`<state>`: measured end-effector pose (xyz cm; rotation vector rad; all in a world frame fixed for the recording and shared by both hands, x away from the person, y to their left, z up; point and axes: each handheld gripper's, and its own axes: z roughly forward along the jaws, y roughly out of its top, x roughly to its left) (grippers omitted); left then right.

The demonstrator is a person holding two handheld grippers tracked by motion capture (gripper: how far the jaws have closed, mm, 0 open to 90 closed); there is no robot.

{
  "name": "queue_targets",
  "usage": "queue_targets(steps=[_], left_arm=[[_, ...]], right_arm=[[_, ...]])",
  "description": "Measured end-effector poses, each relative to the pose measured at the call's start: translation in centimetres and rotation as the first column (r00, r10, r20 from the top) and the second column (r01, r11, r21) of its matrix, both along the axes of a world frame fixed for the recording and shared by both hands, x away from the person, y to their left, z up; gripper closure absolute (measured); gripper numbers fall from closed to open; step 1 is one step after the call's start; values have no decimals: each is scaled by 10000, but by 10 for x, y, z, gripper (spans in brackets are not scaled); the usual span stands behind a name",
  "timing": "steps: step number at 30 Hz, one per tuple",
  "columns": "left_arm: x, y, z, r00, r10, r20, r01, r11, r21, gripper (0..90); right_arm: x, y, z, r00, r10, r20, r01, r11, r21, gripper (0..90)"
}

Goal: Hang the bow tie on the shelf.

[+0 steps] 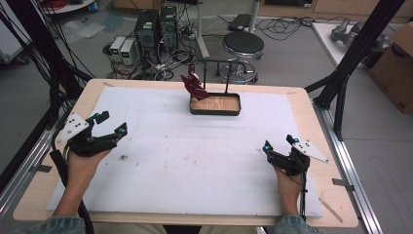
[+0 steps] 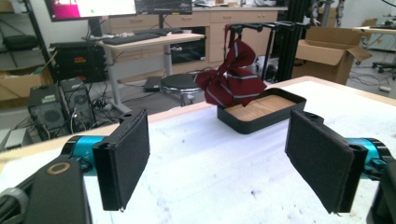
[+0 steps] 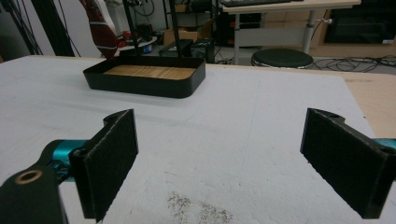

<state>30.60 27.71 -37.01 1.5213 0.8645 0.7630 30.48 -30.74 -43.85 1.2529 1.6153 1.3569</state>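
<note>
A tray (image 1: 215, 111) sits on the tabletop (image 1: 302, 97) near the middle of its far edge. A rack (image 1: 216, 62) rises from the tray, and a tie (image 1: 193, 87) hangs from the rack's left end over the tray's left side. The left tool (image 1: 111, 123) rests near the left edge, the right tool (image 1: 279, 143) near the right edge, both well apart from the tray. Beyond the far edge, a stool (image 1: 243, 45) stands on the floor, computer towers (image 1: 157, 28) to its left.

White mat (image 1: 195, 161) lies bare — only the far tray (image 1: 215, 105) obstructs.
</note>
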Motion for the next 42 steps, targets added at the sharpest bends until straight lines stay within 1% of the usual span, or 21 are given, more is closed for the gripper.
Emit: queue_targets(steps=[4,8,10,13,14,17,20,22,25,28,38,42], left_arm=[[-5,3,-12,9996,172,-210,-174,9998,-76,216],[-10,5,-23,9988,307,-369,-304,9995,109,216],[-12,6,-28,9985,351,-424,-347,9993,101,216],[-14,5,-34,9977,386,-561,-380,9992,117,216],[-15,5,-36,9973,406,-618,-395,9990,187,216],[-17,4,-41,9969,436,-654,-422,9989,223,215],[-20,3,-44,9970,441,-642,-420,9985,343,214],[-21,2,-46,9970,432,-641,-414,9987,303,213],[-21,3,-47,9964,461,-718,-436,9984,349,207],[-21,3,-47,9962,482,-725,-465,9986,251,203],[-22,3,-49,9958,507,-761,-479,9981,392,203],[-23,4,-49,9957,555,-739,-529,9980,357,203]], right_arm=[[0,0,0,10000,-5,24,5,10000,-9,103],[0,0,0,10000,-21,-10,21,10000,23,103],[0,-1,0,10000,-13,49,13,10000,-23,103],[0,0,0,10000,-27,18,27,10000,-1,103],[0,0,0,10000,-30,-9,30,10000,18,103],[0,0,0,10000,-25,12,25,10000,-21,103],[0,0,0,10000,-39,12,39,10000,-28,103],[0,0,0,10000,-43,11,43,10000,-36,103],[-1,0,0,10000,-58,-31,58,10000,-30,103],[-1,0,0,10000,-60,-27,60,10000,-61,103],[-1,0,0,10000,-55,-23,55,10000,-79,103],[-1,0,0,10000,-64,-17,63,9999,-95,103]])
